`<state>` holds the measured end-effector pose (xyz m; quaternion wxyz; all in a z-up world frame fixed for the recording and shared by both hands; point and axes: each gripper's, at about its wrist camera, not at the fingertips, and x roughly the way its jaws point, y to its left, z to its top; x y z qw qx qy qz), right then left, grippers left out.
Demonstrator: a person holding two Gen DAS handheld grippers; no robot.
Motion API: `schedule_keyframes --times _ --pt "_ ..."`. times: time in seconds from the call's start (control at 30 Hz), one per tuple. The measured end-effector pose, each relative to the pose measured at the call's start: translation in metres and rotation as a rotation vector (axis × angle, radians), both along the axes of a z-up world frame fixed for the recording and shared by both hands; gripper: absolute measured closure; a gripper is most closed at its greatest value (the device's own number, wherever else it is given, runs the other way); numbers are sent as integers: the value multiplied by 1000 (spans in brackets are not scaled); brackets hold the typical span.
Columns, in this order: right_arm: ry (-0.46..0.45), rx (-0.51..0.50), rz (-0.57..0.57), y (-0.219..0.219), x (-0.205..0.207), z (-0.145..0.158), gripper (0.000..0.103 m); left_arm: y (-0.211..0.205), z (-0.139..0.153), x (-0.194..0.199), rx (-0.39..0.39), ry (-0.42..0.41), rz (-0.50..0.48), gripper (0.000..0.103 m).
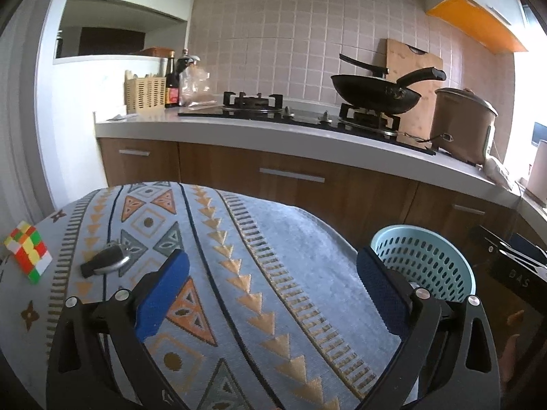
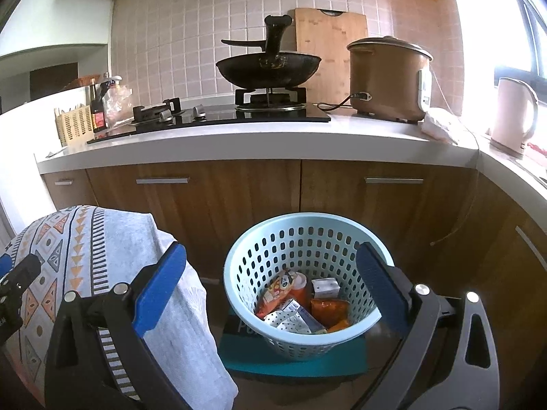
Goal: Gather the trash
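Far left edge of the patterned blue-grey woven cloth [image 1: 239, 273] covering the table: multicoloured scrambled puzzle cube [image 1: 27, 256], lying flat. Just right of it, nearer the middle, black-and-silver car key fob [image 1: 104, 261], apart from the cube.

Left gripper [image 1: 273, 294] hangs over the cloth's centre strip, jaws wide, nothing betw. the blue pads. It touches neither cube nor fob.

Off the cloth's right edge, pale blue perforated plastic basket [image 2: 239, 263] stands low, on a teal flat box [image 2: 294, 358] on the floor, in front of the brown wood cabinet doors [image 2: 218, 198]. Contents: orange snack packets [image 2: 330, 307], small white carton [image 2: 325, 287], white perforated-print box [image 2: 290, 319], all at the bottom, piled touching. Exact count cannot be told.

Right gripper [image 2: 271, 290] above and in front of the basket, jaws wide, empty; basket mouth shows betw. the fingers.

Behind, on the white countertop [image 2: 239, 136], L to R: cream slotted utensil holder [image 2: 71, 124], dark sauce bottles [image 2: 97, 106], black glass gas hob [image 2: 212, 118] w/ black wok [image 2: 270, 68] on its right burner, bamboo cutting board [image 2: 331, 51] leaning on the tiled wall, brown rice cooker [image 2: 389, 75], crumpled white cloth [image 2: 441, 124]. Pale pink kettle [image 2: 512, 112] at the far right corner by the window.
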<state>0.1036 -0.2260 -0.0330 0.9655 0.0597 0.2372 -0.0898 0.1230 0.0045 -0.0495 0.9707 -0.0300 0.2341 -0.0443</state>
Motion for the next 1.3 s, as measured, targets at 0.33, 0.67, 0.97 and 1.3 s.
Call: schedule_keyframes --times 0.33,0.67,0.97,1.3 --pt "1 -40 -22 1 -7 2 8 3 3 -4 9 -14 10 8" --pt "-2 -26 -20 0 -12 3 8 9 6 -7 0 -43 25 8" --pt "-10 -30 -23 -2 -17 6 8 9 7 -7 9 -46 16 8" --pt "-19 -13 -24 -5 -22 8 8 8 5 -5 25 -40 38 8"
